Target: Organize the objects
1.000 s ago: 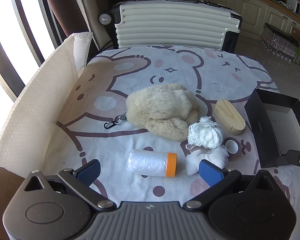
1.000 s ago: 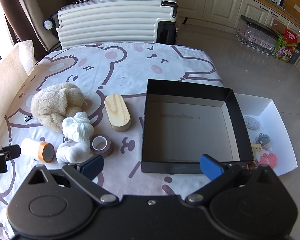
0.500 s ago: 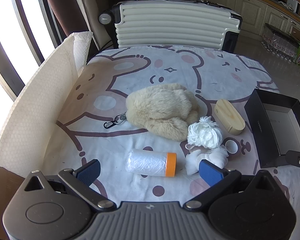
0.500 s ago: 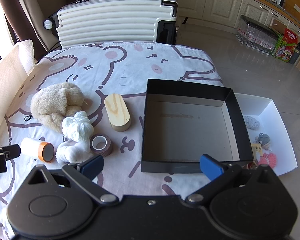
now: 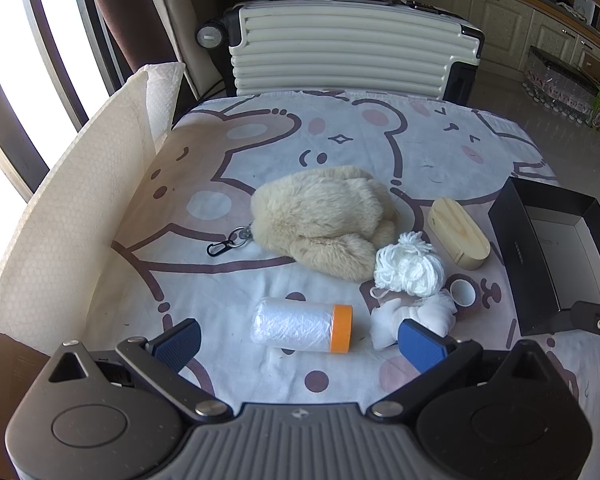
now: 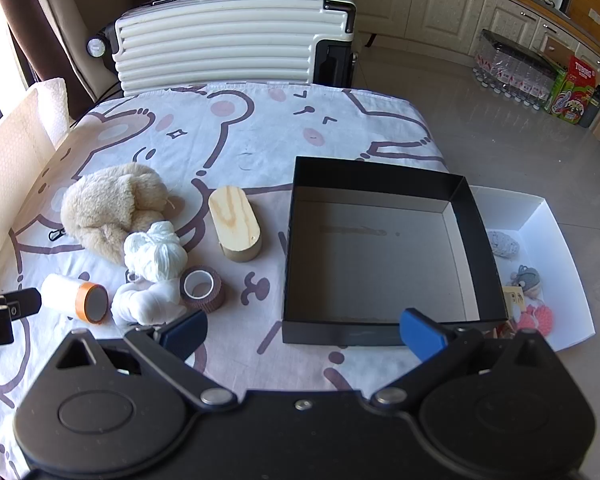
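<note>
Roll (image 5: 302,325) lying near table's (image 5: 260,140) front edge, left of box (image 6: 380,256) (empty). Left claw (image 5: 298,342) wide, hovering just before it; right claw (image 6: 302,330) wide, empty. Best straddled across its length, squeezed gently.

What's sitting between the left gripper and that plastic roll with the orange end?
Nothing visible. The left gripper is open, and only bare tablecloth lies before the plastic roll. The white cloth bundle lies beside it.
</note>
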`<state>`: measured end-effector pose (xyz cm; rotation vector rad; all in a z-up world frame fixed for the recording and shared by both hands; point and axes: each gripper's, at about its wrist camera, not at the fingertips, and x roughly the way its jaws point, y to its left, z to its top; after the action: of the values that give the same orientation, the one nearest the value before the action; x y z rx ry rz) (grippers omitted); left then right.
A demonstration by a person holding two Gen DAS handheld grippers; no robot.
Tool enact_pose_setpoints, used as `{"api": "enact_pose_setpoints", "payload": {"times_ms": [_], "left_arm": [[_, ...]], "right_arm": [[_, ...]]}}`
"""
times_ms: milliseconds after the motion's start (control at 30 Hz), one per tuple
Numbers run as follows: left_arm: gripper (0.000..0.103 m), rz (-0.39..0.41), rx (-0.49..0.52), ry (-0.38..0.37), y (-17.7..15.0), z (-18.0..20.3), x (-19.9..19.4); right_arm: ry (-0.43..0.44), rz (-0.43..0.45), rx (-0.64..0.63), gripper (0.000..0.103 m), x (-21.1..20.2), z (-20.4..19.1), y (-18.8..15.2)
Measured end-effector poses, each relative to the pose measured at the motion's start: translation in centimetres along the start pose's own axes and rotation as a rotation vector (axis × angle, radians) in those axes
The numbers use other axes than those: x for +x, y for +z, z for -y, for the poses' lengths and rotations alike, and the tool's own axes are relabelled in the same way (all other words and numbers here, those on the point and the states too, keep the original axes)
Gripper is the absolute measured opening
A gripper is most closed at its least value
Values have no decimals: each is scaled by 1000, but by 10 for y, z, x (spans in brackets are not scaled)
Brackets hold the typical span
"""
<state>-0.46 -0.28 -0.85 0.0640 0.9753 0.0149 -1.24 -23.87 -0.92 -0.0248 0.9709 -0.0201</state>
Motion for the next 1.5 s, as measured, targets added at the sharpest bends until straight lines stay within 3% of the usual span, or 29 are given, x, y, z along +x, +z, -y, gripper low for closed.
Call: {"api": "enact_pose_setpoints", "payload": {"times_ms": [800, 1000, 1500], "left_arm": [[103, 28, -10, 7, 11, -10, -14], [103, 32, -18, 7, 24, -17, -17], [103, 97, -71, 52, 86, -32, -45]], "right_arm": [[9, 22, -5, 103, -4, -2, 7], [64, 12, 29, 103, -8, -2, 16], [115, 75, 11, 103, -32, -22, 82]]}}
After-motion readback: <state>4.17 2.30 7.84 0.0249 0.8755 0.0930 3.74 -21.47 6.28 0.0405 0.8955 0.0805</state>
